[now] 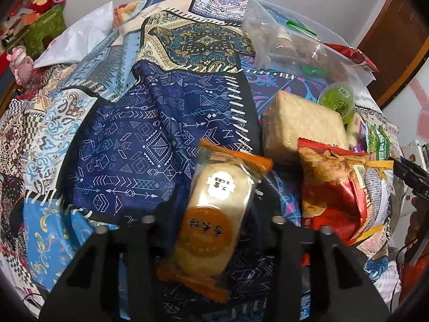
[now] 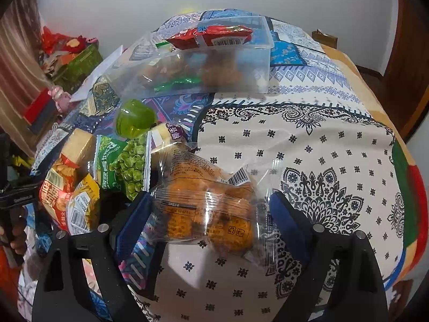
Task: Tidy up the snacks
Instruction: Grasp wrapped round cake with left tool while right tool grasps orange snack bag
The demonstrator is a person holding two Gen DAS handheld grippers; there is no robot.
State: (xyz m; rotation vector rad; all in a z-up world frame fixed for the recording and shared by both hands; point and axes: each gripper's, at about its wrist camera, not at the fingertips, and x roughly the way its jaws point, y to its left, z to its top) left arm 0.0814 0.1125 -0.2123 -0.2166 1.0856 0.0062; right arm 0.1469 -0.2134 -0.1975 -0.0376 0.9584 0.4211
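My left gripper (image 1: 211,220) is shut on an orange-edged rice cracker pack (image 1: 214,214), held above the blue patterned cloth (image 1: 128,145). My right gripper (image 2: 209,204) is closed around a clear pack of orange-brown snacks (image 2: 206,201), its blue pads (image 2: 288,222) touching the wrapper sides. A pile of snacks lies beside: a red chip bag (image 1: 329,187) (image 2: 57,196), a pale cracker block (image 1: 300,126), a green jelly cup (image 1: 338,101) (image 2: 135,118), and a green pea bag (image 2: 126,163). A clear plastic box (image 2: 214,61) at the back holds a red pack (image 2: 211,37) and other snacks.
A patchwork cloth covers the table, white with black motifs (image 2: 308,161) on the right. A clear zip bag (image 1: 289,40) lies near the box. A white bag (image 1: 77,37) and a pink toy (image 1: 20,63) sit at the far left edge. A green box (image 2: 77,67) stands by the wall.
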